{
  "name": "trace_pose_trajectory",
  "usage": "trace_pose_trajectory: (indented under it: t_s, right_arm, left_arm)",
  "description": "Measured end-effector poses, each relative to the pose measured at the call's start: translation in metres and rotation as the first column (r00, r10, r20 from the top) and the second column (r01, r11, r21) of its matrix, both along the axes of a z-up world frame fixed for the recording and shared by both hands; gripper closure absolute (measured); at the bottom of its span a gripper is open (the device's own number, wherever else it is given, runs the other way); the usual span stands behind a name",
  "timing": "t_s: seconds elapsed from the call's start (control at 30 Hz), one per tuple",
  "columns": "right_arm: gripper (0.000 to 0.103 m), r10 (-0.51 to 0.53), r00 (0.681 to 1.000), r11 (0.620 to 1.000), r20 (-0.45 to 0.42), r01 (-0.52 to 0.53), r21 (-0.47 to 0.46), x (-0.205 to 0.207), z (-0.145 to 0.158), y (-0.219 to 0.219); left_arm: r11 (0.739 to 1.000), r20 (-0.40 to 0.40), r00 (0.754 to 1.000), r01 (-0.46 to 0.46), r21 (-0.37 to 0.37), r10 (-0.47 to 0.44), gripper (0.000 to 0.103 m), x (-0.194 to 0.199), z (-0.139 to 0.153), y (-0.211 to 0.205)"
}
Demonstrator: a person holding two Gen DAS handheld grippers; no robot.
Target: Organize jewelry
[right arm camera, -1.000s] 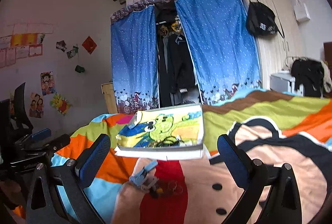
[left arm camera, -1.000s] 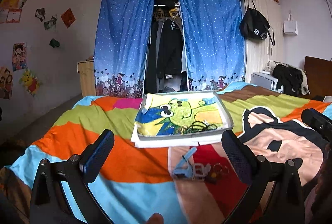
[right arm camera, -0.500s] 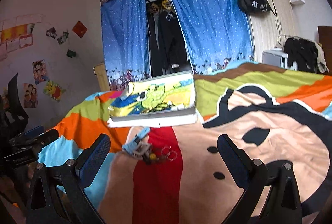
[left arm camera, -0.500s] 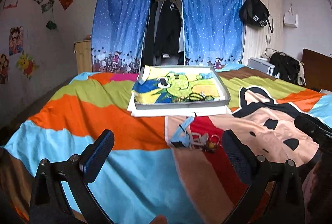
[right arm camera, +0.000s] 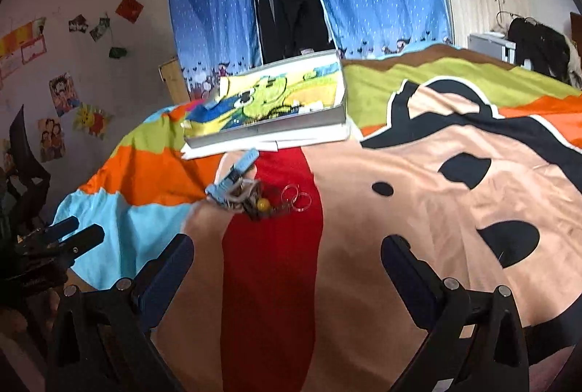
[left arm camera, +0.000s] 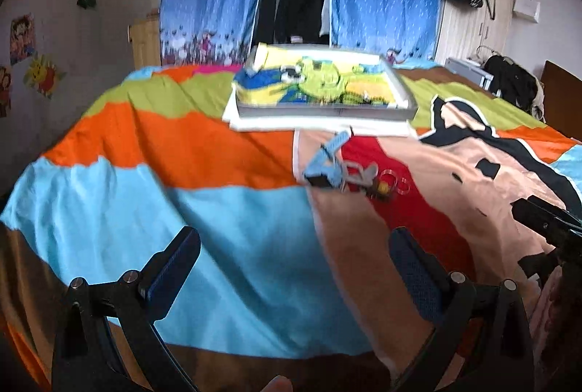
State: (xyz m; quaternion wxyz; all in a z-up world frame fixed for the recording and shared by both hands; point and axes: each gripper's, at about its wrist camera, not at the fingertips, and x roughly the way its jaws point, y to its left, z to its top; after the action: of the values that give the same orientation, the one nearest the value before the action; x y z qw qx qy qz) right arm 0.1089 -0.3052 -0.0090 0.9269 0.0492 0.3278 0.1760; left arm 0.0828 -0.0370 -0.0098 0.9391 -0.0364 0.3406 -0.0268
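Right wrist: both tools [right arm camera: 287, 261] [left arm camera: 294, 259] wide open, empty; jewelry pile [right arm camera: 269, 199] before tray [right arm camera: 269, 128].

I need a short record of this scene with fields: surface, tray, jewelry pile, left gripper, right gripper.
surface: bed cover with bright colour patches
tray: grey tray with a cartoon lining, on white paper, at the far side of the bed
jewelry pile: small pile on the red patch, in front of the tray; blue clip, yellow bead, clear rings
left gripper: left gripper open, holds nothing, above the cover
right gripper: right gripper open, holds nothing, short of the pile
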Motion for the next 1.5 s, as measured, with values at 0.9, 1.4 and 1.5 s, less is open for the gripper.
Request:
trace_pose_trajectory:
  t_s: [0.9, 1.4, 1.5]
  right_arm:
    - [0.0, 0.096, 0.974, 0.994, -0.204, -0.106, -0.04, 0.096, -0.045, -0.011]
    - [0.06, 0.229, 0.952, 0.973, -0.205, -0.23, 0.018, 0.135, -0.073, -0.005]
    - [0.061, 0.262, 0.945, 0.964, -0.194, -0.263, 0.019, 0.142, -0.074, -0.004]
  left_arm:
    - [0.989, -0.226, 0.965, 0.115, -0.089, -0.133, 0.002, 0.084, -0.044, -0.001]
    - [0.94, -0.253, 0.928, 0.203, -0.274, -0.274, 0.034, 0.129, -0.049, -0.028]
    - [0.922, -0.271, 0.913, 0.211, -0.324, -0.304, 0.046, 0.137, -0.053, -0.035]
